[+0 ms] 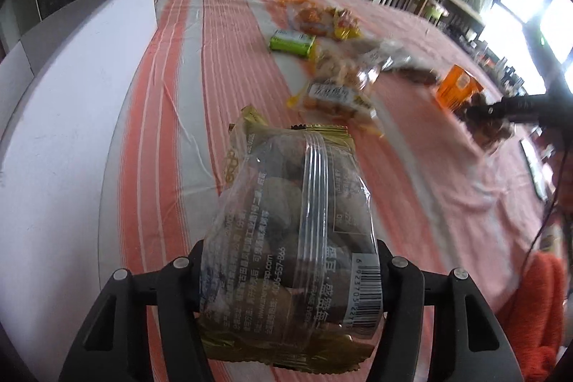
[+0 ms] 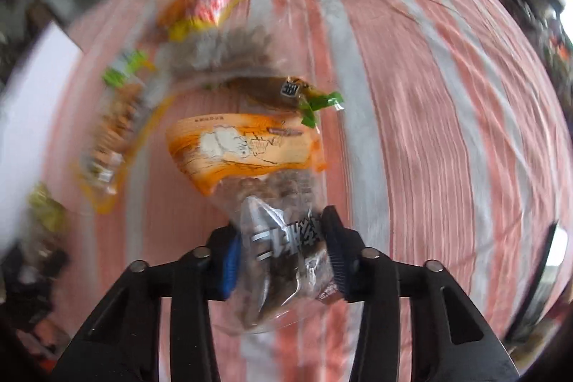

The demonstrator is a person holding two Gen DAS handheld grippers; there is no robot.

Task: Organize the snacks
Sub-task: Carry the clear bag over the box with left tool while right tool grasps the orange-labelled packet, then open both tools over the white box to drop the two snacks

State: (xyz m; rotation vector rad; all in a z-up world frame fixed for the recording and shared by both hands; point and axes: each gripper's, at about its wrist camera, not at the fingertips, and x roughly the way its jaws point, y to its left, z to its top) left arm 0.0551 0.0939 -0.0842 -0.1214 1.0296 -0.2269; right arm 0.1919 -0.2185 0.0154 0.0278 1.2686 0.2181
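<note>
Low in the left wrist view, the left gripper [image 1: 292, 278] is clamped on a clear bag with gold ends [image 1: 290, 228], full of round brown pieces; the bag stands up from the jaws toward the middle of the frame, above the striped cloth [image 1: 215, 67]. Higher up, right of centre, loose snacks lie on the cloth: a green packet [image 1: 292, 42], an orange and yellow pack [image 1: 324, 20] behind it, and a clear bag of pale nuts [image 1: 340, 85] below these. At the right edge the right gripper [image 1: 501, 111] reaches in, dark and blurred, with an orange-topped bag [image 1: 462, 92] at its tip. A white box [image 1: 82, 88] fills the left side.

Next, the right wrist view is smeared by motion. The right gripper [image 2: 283, 260] sits at the bottom centre, its jaws closed narrowly on the clear lower part of the orange-topped bag [image 2: 247, 149], which rises toward mid-frame with brown bits inside. Just above it is a brown snack with a green wrapper end [image 2: 283, 92]. Further up and left lie a grey fuzzy-looking bag [image 2: 229, 52], the orange and yellow pack [image 2: 211, 6], the green packet [image 2: 123, 70] and the bag of pale nuts [image 2: 114, 138], all blurred. The striped cloth [image 2: 447, 95] covers the right half.
</note>
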